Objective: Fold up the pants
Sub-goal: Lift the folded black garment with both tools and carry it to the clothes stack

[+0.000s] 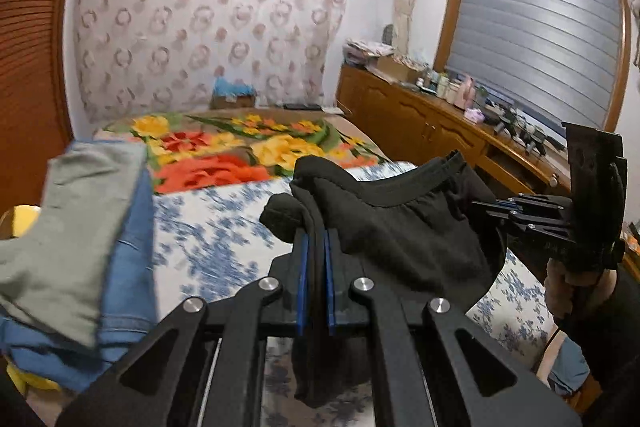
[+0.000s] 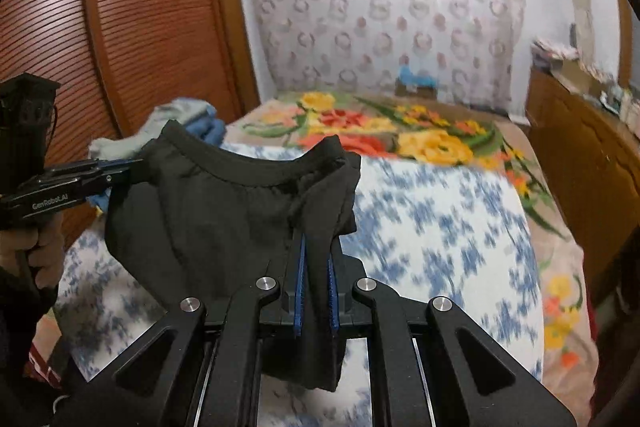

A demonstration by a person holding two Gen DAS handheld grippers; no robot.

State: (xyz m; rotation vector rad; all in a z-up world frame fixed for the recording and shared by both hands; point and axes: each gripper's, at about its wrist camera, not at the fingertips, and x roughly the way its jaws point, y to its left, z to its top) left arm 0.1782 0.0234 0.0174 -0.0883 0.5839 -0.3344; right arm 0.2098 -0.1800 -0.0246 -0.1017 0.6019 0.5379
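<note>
above the near end of the bed (image 2: 440, 227), black pants (image 1: 400, 223) hung by the waistband, stretched between both tools. left gripper (image 1: 316, 239) had its jaws clamped on the left waistband corner; right gripper (image 2: 316, 247) likewise on the right corner. pile of grey and blue clothes (image 1: 80, 247) lay far left.

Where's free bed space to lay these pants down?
Free: the blue-floral sheet under and ahead of the black pants, up to the flowered blanket, which also looks bare. Crowded: the grey and blue clothes pile at the bed's left edge.
</note>
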